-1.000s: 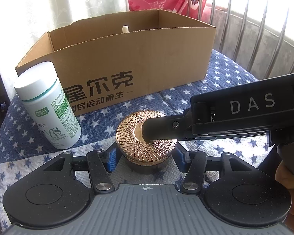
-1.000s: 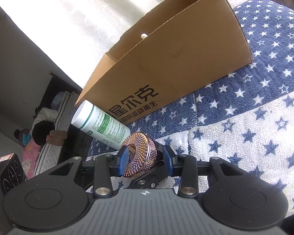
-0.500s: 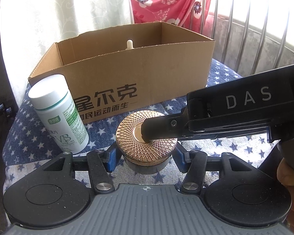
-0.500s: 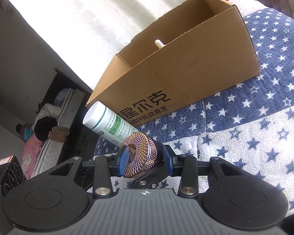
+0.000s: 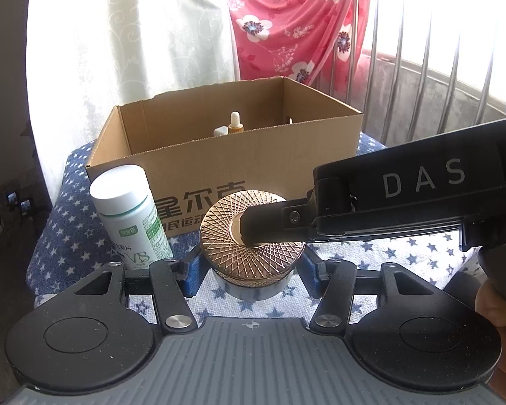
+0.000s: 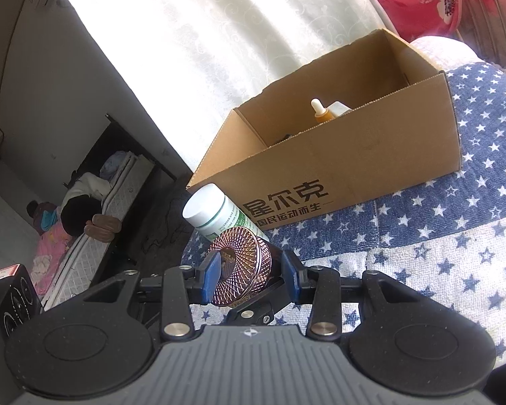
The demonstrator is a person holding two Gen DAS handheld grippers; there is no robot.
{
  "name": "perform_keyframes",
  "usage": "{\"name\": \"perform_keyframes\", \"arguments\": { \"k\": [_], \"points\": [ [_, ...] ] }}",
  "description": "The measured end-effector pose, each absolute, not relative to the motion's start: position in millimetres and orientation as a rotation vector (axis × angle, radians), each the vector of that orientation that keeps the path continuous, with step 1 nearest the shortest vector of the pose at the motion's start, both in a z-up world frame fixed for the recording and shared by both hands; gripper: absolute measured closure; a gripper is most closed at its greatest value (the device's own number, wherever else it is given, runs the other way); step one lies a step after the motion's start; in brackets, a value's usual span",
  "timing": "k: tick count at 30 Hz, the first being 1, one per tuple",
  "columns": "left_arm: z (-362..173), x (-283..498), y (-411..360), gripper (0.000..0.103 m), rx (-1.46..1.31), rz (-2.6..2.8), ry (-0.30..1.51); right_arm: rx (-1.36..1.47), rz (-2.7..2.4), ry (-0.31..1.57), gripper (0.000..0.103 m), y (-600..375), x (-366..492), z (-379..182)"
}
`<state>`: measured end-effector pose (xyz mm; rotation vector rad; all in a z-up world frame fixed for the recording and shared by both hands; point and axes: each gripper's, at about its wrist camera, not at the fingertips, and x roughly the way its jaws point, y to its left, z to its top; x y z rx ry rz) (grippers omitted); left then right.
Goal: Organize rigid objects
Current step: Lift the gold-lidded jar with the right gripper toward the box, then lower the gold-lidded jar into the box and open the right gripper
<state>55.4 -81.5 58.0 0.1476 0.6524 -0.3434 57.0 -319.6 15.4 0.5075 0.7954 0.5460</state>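
Spreading under everything is the blue-and-white star-printed cloth surface, and whether a bed or a counter lies beneath it I cannot tell. Toward twelve o'clock in the left wrist view stands the open brown corrugated cardboard box with dark printed characters on its near wall; inside, a small amber dropper bottle with a white tip rises near the back wall beside a white-capped item. At ten o'clock from the left gripper, just in front of the box's near left corner, stands the white plastic pill bottle with a green label, upright on the cloth.

Smallest is the round copper-coloured metal tin with a crosshatched lid. Both tools are on it. The left gripper's blue-padded fingers bracket the tin's dark lower body, seemingly clamped on its sides. The right gripper reaches in from three o'clock, one finger lying across the lid's centre; in the right wrist view its fingers pinch the tin through its thickness, lid face to base.

The step in hand looks like carrying the tin toward the box, shared between two hands. Next, I judge, the tin must clear the near cardboard wall, then go down in open floor space away from the dropper bottle before either grip lets go.
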Motion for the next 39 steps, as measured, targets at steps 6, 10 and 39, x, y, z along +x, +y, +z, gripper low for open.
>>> {"name": "perform_keyframes", "arguments": {
  "k": [6, 10, 39],
  "points": [
    [71.3, 50.6, -81.6, 0.048, 0.147, -0.346, 0.615, 0.487, 0.555, 0.751, 0.060, -319.9, 50.7, 32.6],
    [80.8, 52.1, -83.8, 0.048, 0.148, -0.351, 0.588, 0.475, 0.561, 0.723, 0.060, -322.5, 50.9, 44.3],
    [110.4, 247.9, -165.1, 0.048, 0.082, -0.464, 0.773, 0.461, 0.526, 0.777, 0.060, -399.6, 235.1, 85.2]
  ]
}}
